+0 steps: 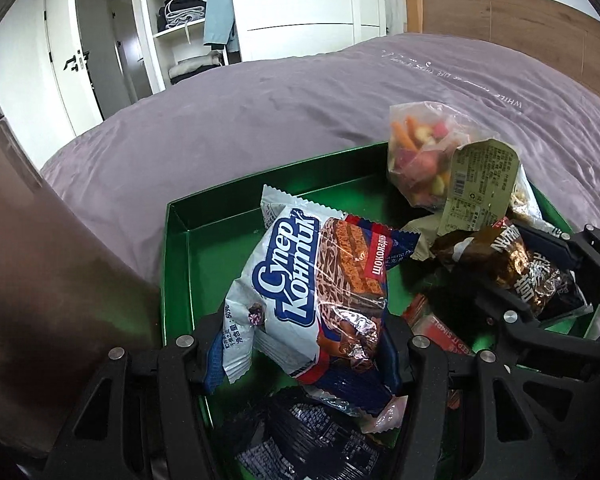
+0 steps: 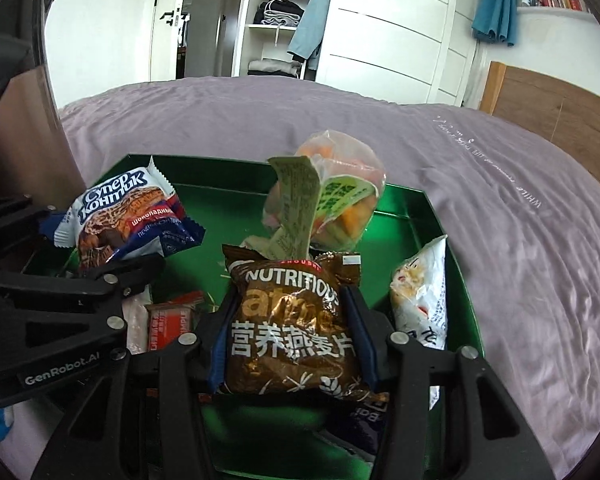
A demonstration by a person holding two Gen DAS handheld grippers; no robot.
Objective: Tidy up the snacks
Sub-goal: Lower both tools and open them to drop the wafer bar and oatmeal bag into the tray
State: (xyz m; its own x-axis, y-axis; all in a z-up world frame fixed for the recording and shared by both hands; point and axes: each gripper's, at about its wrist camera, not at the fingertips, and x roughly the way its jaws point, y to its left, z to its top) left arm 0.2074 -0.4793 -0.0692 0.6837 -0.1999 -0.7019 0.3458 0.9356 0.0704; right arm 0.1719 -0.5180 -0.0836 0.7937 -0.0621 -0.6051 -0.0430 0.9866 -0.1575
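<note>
Two grippers, each one pinching its own snack over the same green tray (image 2: 432, 216). Closest in the right wrist view, the right gripper (image 2: 294, 344) has its blue pads (image 2: 362, 336) pressed against both sides of a brown oatmeal packet (image 2: 292, 320), held upright above the tray floor. In the left wrist view the left gripper (image 1: 300, 352) is clamped the same way on a white and blue chocolate wafer pack (image 1: 300, 280), which tilts up and away from the jaws.

Under and around them the tray is pretty cluttered: a dark packet (image 1: 312, 440) lies right below the wafer pack, a red and white bar (image 2: 168, 320) sits between the two grippers, and a white bag (image 2: 420, 296) leans against the tray's right wall. A bit further back, near the tray's far side, there's a clear bag of colourful pieces (image 1: 424, 152) with a pale green label (image 1: 480, 184) sticking up in front of it.

The tray sits on a bed with a purple cover (image 1: 260, 112). Behind that, a wooden headboard (image 1: 520, 20) on the right and a white wardrobe (image 2: 380, 20) with open shelves of folded clothes (image 2: 280, 12).
</note>
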